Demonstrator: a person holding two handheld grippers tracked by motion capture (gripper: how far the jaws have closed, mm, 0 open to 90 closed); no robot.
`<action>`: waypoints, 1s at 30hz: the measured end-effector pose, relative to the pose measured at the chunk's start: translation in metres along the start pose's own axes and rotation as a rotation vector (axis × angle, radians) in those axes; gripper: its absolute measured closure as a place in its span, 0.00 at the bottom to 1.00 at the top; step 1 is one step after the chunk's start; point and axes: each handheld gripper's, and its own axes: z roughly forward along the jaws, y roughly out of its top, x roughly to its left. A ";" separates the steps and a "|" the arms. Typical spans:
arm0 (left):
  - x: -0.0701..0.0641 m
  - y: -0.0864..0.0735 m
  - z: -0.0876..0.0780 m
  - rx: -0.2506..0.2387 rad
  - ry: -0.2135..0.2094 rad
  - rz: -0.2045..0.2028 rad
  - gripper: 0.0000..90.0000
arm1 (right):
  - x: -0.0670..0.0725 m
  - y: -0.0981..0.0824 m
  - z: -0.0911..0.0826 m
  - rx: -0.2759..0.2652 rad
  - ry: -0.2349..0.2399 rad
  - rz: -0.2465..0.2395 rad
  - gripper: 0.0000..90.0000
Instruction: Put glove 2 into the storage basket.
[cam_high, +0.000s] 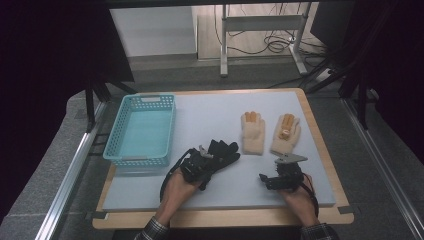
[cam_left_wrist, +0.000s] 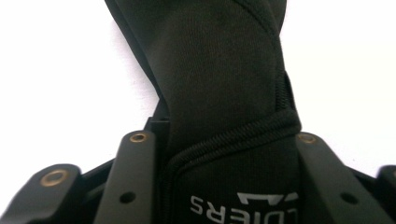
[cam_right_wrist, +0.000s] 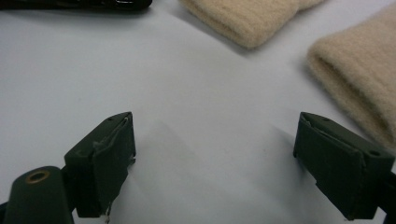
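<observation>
A black glove (cam_high: 226, 150) lies on the pale mat (cam_high: 210, 112), left of centre. My left gripper (cam_high: 207, 162) is shut on its cuff end. In the left gripper view the glove's cuff (cam_left_wrist: 224, 93), with white lettering, is squeezed between the two black jaws of the left gripper (cam_left_wrist: 219, 137). Two beige knitted gloves (cam_high: 253, 131) (cam_high: 285, 132) lie side by side to the right. My right gripper (cam_high: 265, 179) rests on the mat below them, open with nothing between its jaws. The right gripper view has the right gripper (cam_right_wrist: 215, 135) over bare mat, the beige cuffs (cam_right_wrist: 247, 18) (cam_right_wrist: 359, 70) beyond.
A light blue slatted basket (cam_high: 142, 127) stands at the left edge of the mat and nothing lies in it. The mat sits on a wooden tabletop (cam_high: 327, 165). Dark frame posts flank the table, and cables lie on the floor behind.
</observation>
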 end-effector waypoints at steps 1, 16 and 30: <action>0.000 0.000 0.000 0.000 0.000 0.000 0.71 | 0.000 0.000 0.000 0.000 0.000 0.000 0.14; 0.016 0.017 -0.025 -0.063 -0.008 -0.012 0.73 | 0.000 0.000 0.000 0.001 -0.001 -0.002 0.14; 0.039 0.042 -0.040 -0.111 0.002 -0.051 0.73 | 0.000 0.000 0.000 0.000 0.001 0.001 0.14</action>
